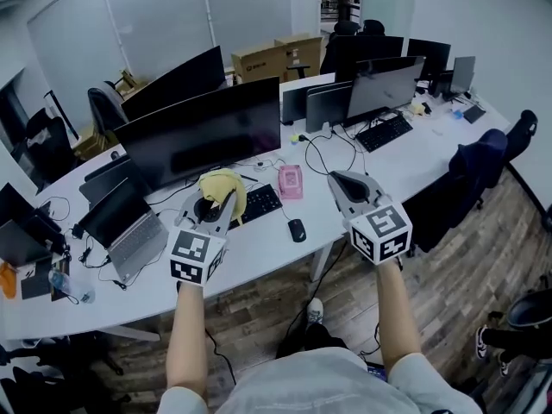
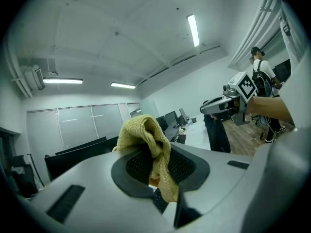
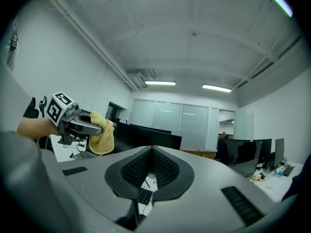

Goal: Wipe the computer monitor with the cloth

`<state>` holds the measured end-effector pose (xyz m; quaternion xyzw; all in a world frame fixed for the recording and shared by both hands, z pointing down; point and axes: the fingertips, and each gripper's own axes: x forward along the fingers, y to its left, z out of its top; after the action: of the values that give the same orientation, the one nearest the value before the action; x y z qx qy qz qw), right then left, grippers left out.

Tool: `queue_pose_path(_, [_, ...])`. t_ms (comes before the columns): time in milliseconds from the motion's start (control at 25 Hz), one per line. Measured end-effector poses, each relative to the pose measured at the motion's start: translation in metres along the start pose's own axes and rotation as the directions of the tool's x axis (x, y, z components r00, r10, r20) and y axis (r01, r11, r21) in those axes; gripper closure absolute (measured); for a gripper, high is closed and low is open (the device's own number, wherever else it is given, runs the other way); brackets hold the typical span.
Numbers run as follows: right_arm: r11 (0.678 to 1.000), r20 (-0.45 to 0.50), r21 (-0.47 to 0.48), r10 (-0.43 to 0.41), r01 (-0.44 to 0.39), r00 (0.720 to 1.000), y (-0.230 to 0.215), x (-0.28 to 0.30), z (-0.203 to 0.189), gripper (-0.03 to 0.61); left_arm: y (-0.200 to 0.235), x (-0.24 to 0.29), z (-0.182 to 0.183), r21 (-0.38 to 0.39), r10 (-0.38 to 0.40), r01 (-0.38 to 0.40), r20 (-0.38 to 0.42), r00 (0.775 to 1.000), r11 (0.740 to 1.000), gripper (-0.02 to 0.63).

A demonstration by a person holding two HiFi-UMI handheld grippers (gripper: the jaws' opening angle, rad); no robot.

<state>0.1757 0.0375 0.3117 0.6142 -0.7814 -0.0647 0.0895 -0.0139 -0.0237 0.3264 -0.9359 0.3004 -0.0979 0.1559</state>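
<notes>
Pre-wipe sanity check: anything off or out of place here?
Nothing stands out. The yellow cloth is clamped in the left gripper, the right gripper is shut and empty, and the monitor stands upright on the desk.

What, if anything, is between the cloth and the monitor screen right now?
Nothing visible. The left hand-held gripper holds the cloth above the keyboard. The monitor stands behind it with only open air between. The keyboard lies lower, on the desk, below the path to the screen.
</notes>
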Motion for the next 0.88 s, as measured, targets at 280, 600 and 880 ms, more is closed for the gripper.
queue_pose_path(280, [0.999, -0.016, 0.024, 0.045, -0.044, 0.999, -0.096, 0.076, -0.012, 0.551, 0.031, 0.122, 0.014, 0.002, 0.013, -0.013, -0.022, 1.0, 1.0, 0.535])
queue_pose_path(600, [0.996, -0.015, 0.012, 0.089, -0.089, 0.996, -0.173, 0.144, -0.018, 0.552, 0.068, 0.229, 0.029, 0.029, 0.042, -0.041, -0.024, 0.999, 0.999, 0.535])
queue_pose_path(880, [0.999, -0.009, -0.007, 0.048, -0.048, 0.999, -0.211, 0.187, -0.019, 0.551, 0.11, 0.296, 0.046, 0.068, 0.045, -0.045, -0.003, 0.999, 0.997, 0.534])
